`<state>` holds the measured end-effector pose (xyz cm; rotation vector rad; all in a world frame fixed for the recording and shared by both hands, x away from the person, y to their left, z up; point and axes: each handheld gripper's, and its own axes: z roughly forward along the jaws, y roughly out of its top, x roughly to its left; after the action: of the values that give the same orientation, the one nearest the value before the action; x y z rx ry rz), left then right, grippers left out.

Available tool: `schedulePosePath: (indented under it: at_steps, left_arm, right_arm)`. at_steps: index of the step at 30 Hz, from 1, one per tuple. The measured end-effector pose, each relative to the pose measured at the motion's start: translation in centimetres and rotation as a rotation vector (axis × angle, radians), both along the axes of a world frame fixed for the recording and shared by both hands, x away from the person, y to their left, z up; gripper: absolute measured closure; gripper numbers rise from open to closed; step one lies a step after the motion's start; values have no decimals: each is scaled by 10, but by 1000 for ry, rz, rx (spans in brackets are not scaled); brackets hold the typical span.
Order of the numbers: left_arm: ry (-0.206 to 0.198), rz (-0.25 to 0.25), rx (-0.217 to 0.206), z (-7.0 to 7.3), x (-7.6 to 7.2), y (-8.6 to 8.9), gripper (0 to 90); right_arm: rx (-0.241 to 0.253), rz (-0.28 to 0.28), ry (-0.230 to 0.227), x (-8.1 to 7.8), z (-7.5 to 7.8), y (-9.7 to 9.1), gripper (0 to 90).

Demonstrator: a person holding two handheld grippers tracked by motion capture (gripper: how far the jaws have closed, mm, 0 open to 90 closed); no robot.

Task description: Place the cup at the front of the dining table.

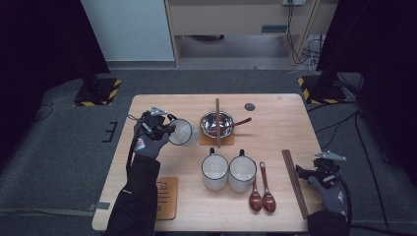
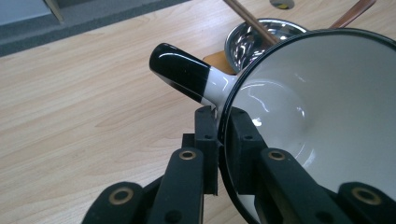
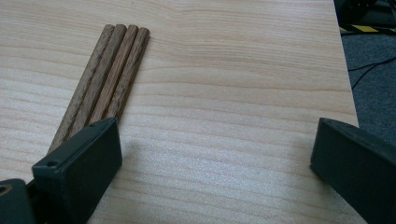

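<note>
My left gripper point(image 1: 168, 129) holds a white enamel mug point(image 1: 183, 132) tipped on its side over the table's left part, just left of the steel bowl point(image 1: 216, 123). In the left gripper view my left gripper point(image 2: 223, 135) is shut on the mug's dark rim point(image 2: 223, 116), one jaw inside and one outside, beside the black-tipped handle point(image 2: 180, 70). My right gripper point(image 1: 302, 173) rests at the table's right edge. In the right gripper view my right gripper point(image 3: 219, 163) stands open over bare wood, with a bundle of wooden chopsticks point(image 3: 112, 79) by its left jaw.
The bowl sits on a wooden coaster point(image 1: 209, 140) with a chopstick point(image 1: 218, 115) laid across it and a spoon handle point(image 1: 242, 121) sticking out. Two white mugs point(image 1: 215, 172) point(image 1: 242, 173) and two brown spoons point(image 1: 261, 196) stand near the front. Another coaster point(image 1: 168, 196) lies front left.
</note>
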<state>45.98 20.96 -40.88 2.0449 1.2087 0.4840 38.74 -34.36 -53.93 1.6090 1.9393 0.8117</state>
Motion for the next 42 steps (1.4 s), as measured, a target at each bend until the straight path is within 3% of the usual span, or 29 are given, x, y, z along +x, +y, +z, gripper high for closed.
schedulePosePath:
  at_steps: [14, 29, 37, 42]
  left_arm:
    - [66, 36, 43, -27, 21, 0, 828]
    - [108, 51, 75, -42, 31, 0, 827]
    - [97, 71, 48, -45, 38, -1, 821]
    - [57, 92, 8, -52, 44, -3, 806]
  right_arm:
    - [0, 0, 0, 0, 0, 0, 20]
    - [1, -3, 3, 0, 0, 0, 16]
    - [1, -4, 4, 0, 0, 0, 16]
    - [1, -4, 3, 0, 0, 0, 16]
